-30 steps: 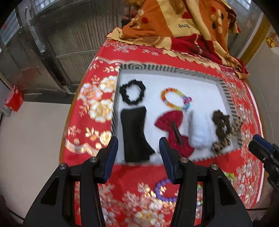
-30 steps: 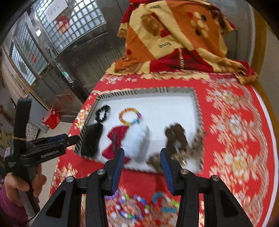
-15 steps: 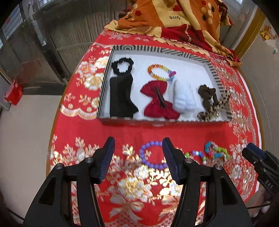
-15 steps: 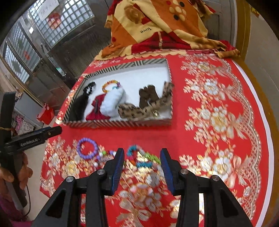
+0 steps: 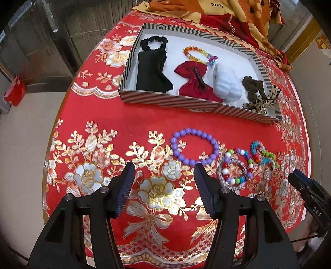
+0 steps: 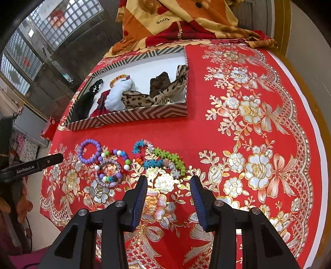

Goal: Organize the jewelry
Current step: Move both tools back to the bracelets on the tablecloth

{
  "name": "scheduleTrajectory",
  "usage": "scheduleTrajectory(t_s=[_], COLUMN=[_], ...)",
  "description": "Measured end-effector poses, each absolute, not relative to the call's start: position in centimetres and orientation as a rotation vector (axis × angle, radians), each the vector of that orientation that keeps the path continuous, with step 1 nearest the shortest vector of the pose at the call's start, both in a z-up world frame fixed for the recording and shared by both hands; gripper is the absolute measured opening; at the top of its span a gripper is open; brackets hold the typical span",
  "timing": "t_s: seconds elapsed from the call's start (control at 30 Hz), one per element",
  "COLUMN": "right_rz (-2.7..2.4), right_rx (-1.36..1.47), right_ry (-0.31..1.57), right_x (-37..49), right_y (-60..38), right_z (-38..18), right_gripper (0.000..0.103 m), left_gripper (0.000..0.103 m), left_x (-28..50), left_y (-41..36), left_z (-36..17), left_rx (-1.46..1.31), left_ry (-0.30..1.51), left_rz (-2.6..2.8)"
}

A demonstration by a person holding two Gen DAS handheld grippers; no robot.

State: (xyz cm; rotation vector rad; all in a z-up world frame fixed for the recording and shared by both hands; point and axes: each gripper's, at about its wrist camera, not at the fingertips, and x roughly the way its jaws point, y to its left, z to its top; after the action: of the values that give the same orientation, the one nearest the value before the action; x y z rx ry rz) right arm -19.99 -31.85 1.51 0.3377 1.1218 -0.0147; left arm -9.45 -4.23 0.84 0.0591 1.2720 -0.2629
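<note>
red floral tablecloth [image 5: 99, 115] | orange blanket [image 6: 165, 18] printed "love" | striped tray [image 5: 186, 102] holds scrunchies, red bow [image 5: 193, 80] | purple bead bracelet [image 5: 194, 145], mixed-bead bracelets [image 5: 238, 167] on cloth before tray | left gripper [image 5: 163, 182] jaws wide apart, empty, "GenRobot.AI" on its side | right gripper [image 6: 168, 195] wide apart, empty

Looks like my home: red floral tablecloth [image 6: 258, 124], folded blanket [image 6: 175, 18] (orange, "love" print), glass-block window [image 6: 68, 18].
</note>
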Motion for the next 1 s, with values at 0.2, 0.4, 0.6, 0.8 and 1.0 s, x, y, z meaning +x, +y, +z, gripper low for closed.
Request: scheduleTrajectory(t_s=[0.2, 0.4, 0.6, 0.8, 1.0], right_rz=[-0.004, -0.016, -0.032, -0.035, -0.027], right_rx=[0.328, 0.321, 0.284, 0.231, 0.182], right_ry=[1.139, 1.142, 1.136, 1.159, 1.182], right_x=[-19.7, -19.3, -17.8, -15.9, -14.5], right_y=[-31.3, -31.5, -31.9, -31.9, -31.7], right_z=[1.1, 0.7, 0.2, -1.1, -2.2], right_gripper=[0.041, 0.041, 0.041, 0.041, 0.041], left_gripper=[0.059, 0.059, 0.059, 0.059, 0.059], left_x=[-9.8, -9.8, -9.6, -8.9, -8.1], left_y=[-4.6, -5.3, -6.1, -5.9, -5.1], left_z=[0.1, 0.4, 0.1, -0.5, -1.1], left_rx=[0.061, 0.073, 0.089, 0.09, 0.077], left_ry=[1.3, 1.29, 1.295, 1.318, 1.336], left_rz=[-0.282, -0.309, -0.333, -0.313, -0.287])
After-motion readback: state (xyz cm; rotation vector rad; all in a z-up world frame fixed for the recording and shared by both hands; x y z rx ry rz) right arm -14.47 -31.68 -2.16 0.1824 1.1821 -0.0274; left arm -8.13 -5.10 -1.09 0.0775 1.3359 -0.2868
